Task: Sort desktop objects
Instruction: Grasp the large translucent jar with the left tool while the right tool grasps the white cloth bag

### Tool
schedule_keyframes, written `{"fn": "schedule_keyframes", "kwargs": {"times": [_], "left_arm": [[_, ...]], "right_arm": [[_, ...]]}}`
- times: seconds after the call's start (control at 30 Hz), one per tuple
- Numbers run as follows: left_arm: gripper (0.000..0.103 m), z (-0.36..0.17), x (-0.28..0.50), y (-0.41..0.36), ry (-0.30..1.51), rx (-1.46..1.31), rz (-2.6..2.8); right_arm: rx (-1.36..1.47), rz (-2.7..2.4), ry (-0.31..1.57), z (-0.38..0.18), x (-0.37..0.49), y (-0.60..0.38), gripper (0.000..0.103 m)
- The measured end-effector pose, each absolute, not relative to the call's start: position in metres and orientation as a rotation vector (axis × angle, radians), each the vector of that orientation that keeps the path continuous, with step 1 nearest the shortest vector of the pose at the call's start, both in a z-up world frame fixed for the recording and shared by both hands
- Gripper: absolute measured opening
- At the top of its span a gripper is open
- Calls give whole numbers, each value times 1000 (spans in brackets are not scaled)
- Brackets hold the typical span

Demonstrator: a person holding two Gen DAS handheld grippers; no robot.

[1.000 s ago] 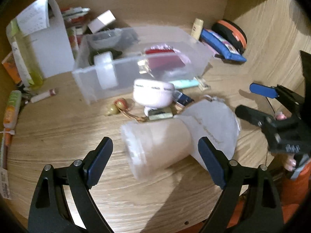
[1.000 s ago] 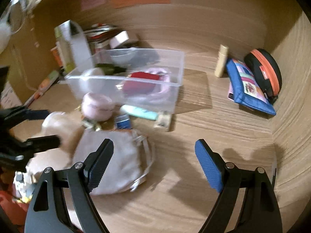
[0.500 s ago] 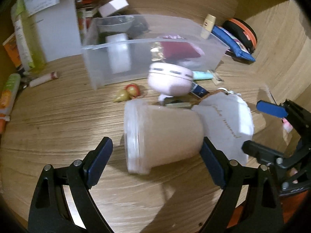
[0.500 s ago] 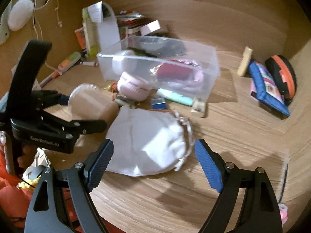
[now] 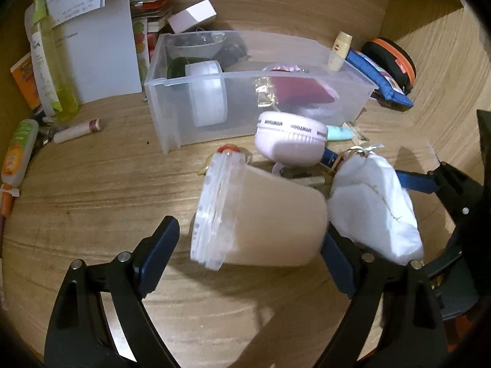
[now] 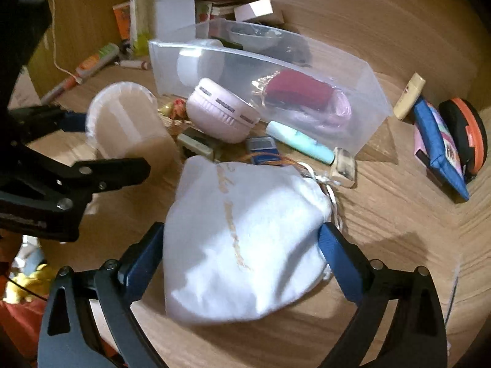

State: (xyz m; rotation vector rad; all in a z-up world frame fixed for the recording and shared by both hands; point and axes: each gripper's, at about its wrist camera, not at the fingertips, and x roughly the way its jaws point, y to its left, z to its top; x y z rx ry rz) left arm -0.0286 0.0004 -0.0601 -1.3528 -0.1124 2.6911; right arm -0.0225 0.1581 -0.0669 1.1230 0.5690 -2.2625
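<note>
A beige plastic tub (image 5: 276, 224) with a frosted lid lies on its side on the wooden desk. My left gripper (image 5: 250, 233) straddles it with its jaws closing; the right pad is at the tub's base, and a small gap shows between the left pad and the lid. A white drawstring pouch (image 6: 242, 236) lies just right of the tub. My right gripper (image 6: 242, 230) is over the pouch, its jaws opening, one pad at each side of the cloth. Behind both stands a clear plastic bin (image 5: 172, 116) with several items inside.
A lilac round case (image 5: 288, 144) leans against the bin's front, with a mint tube (image 6: 297, 141) and small clutter around it. A blue pouch (image 6: 438, 147) and a black-orange case (image 6: 463, 135) lie far right. A white paper bag (image 5: 101, 55) and bottles stand at the back left.
Both grippers came lower and closer to the desk. The right one swung left until the white pouch sat between its fingers, and its jaws widened. The tub now sits deeper between the left fingers.
</note>
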Motion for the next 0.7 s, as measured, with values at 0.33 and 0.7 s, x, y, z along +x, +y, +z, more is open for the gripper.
{"fn": "schedule_keyframes", "kwargs": {"times": [0.33, 0.7], "left_arm": [[71, -57, -22, 7, -60, -1306, 2698], [68, -33, -17, -4, -119, -1241, 2741]], "right_arm": [[1112, -2281, 451, -59, -29, 174, 72], [1042, -2197, 220, -21, -21, 195, 71]]}}
